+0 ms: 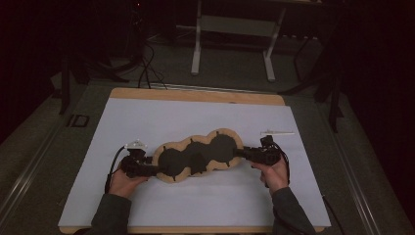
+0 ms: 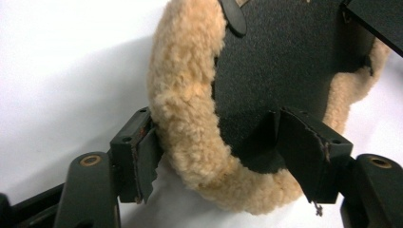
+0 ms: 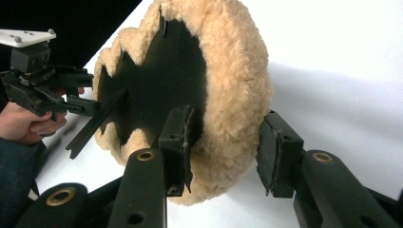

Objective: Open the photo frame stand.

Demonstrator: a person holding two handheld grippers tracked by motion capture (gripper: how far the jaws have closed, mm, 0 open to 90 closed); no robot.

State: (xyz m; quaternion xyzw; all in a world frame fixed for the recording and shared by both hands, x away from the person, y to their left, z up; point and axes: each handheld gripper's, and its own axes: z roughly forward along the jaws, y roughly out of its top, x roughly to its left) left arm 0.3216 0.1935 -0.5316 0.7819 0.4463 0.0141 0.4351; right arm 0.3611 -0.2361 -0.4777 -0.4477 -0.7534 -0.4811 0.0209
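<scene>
Jaws astride both ends of pad, neither clamped.

Left gripper (image 2: 216,118) straddles the fleece rim (image 2: 185,95), outer jaw touching the wool, inner jaw standing off over the black face. Right gripper (image 3: 228,116) likewise: inner jaw against the rim, outer jaw clear of it. The pad (image 1: 198,155) lies flat mid-table (image 1: 147,117), between the hands. Risks: fleece compresses, so a lift on a loose bite may slip; uneven pull from the two ends could fold or twist it at a waist. Count: one pad, three lobes; two grippers; one white stick (image 1: 277,132) just beyond the right gripper; rim tabs (image 2: 234,16) several, total unclear.
</scene>
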